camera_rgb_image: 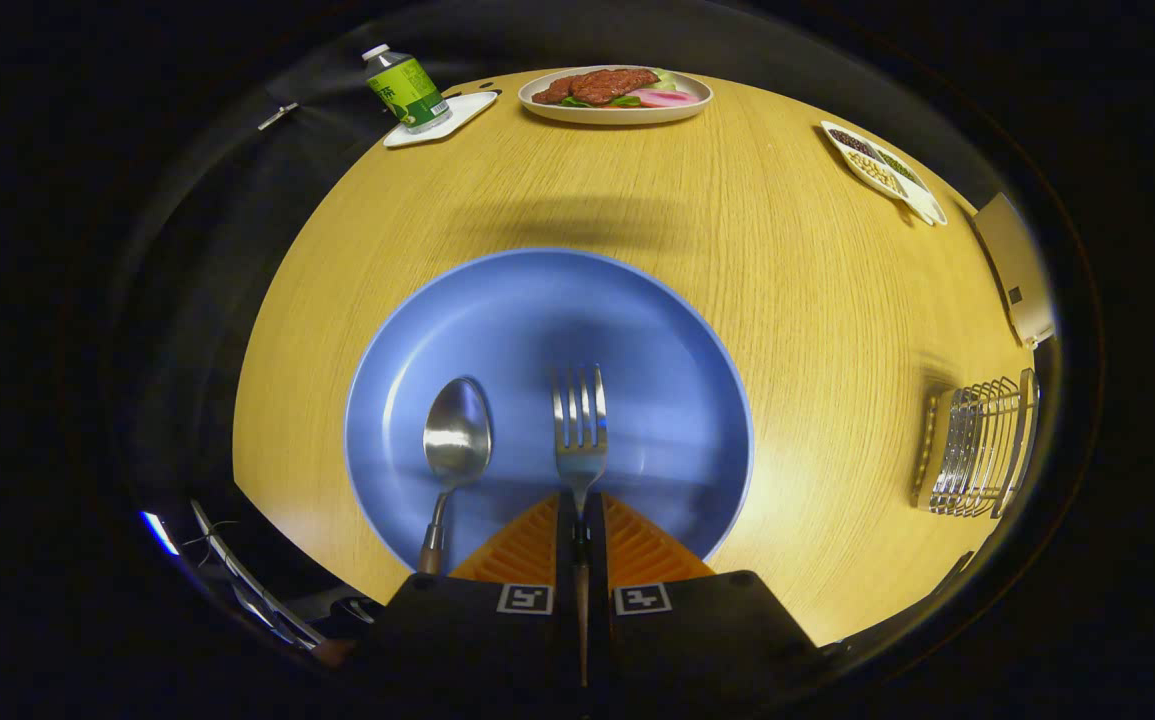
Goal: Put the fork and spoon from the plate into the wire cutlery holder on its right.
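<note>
Neither piece is in the holder (pixel 977 450) yet: fingers (pixel 581 510) closed on the fork (pixel 580 430); spoon (pixel 456 440) lies on the plate (pixel 537 300).

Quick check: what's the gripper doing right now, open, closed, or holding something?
Gripper: closed on the fork handle, both fingers pressing it, over the blue plate. The spoon lies untouched beside it.

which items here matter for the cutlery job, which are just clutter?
Job: steel fork clamped between gripper fingers; steel spoon; round blue plate; wire cutlery holder.
Clutter: green bottle, food plate, divided snack dish.
</note>
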The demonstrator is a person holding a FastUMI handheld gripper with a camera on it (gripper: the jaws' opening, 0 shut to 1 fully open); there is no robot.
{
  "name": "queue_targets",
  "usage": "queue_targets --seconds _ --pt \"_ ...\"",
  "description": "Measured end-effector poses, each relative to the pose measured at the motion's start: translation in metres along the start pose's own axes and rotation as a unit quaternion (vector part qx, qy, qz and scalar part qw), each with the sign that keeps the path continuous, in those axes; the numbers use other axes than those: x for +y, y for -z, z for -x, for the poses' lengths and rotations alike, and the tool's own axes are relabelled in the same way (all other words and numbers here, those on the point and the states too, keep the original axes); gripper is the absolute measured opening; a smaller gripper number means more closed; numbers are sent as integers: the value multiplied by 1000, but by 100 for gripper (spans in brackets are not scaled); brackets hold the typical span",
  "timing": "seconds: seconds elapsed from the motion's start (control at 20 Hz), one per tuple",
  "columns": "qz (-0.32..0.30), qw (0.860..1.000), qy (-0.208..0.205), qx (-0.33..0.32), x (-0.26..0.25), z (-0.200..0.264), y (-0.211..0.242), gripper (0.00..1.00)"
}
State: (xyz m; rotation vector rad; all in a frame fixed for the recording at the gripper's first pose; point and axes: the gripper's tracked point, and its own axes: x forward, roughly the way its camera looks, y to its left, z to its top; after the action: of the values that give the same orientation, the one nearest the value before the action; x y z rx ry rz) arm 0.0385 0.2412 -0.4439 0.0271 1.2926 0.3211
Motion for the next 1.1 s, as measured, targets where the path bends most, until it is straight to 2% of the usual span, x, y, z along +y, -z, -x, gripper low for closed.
queue_targets --seconds 0.15,0.5,0.85,1.1 --pt "9 1000 -12 -13 -1 9 -4 8" --pt "-14 998 -51 -45 0 48 -20 8" --pt "-28 992 -97 -82 -14 114 -35 8" --pt "-25 989 -104 -99 -46 161 -34 8"
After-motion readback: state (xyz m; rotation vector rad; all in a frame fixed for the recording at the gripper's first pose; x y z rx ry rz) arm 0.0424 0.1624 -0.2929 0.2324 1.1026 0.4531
